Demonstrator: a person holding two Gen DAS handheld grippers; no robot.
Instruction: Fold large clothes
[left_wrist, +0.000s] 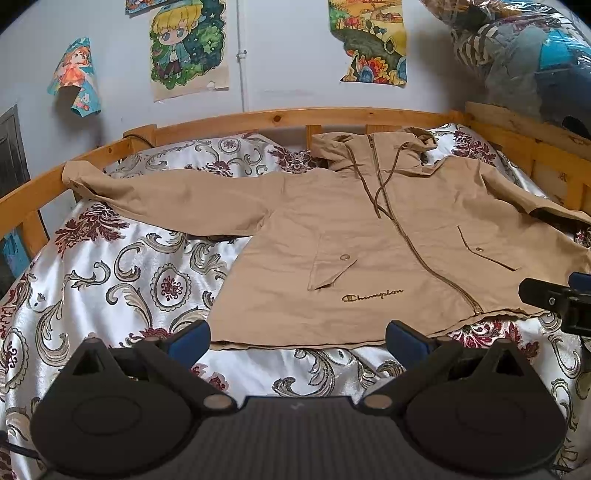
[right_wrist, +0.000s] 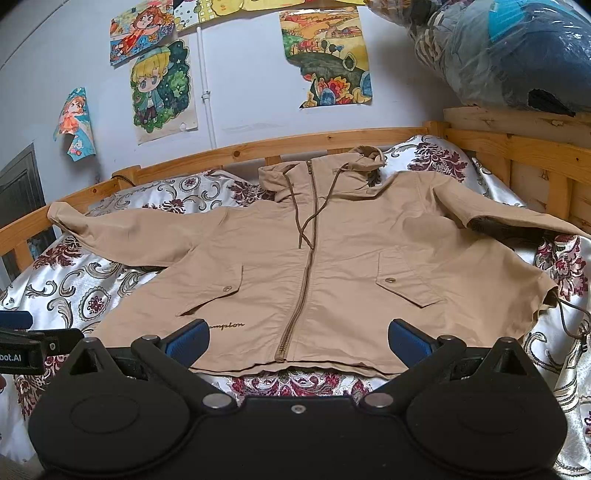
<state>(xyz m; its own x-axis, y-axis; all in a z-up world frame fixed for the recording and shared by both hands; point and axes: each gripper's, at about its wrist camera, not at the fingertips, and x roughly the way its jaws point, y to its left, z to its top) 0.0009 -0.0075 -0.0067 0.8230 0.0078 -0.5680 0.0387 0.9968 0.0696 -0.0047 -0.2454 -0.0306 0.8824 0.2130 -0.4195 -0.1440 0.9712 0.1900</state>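
Note:
A tan hooded jacket (left_wrist: 369, 236) (right_wrist: 332, 266) lies face up and spread flat on the bed, zipped, both sleeves stretched out sideways and the hood toward the wall. My left gripper (left_wrist: 297, 338) hovers open just in front of the hem's left part, nothing between its blue pads. My right gripper (right_wrist: 297, 338) is open over the hem near the zipper's lower end, also holding nothing. Part of the right gripper (left_wrist: 557, 299) shows at the right edge of the left wrist view, and part of the left gripper (right_wrist: 33, 347) at the left edge of the right wrist view.
The bed has a shiny white patterned cover (left_wrist: 110, 280) and a wooden rail (left_wrist: 280, 118) along the back and sides. Posters hang on the wall (right_wrist: 258, 74). A plastic-wrapped bundle of bedding (right_wrist: 509, 55) sits on the right headboard.

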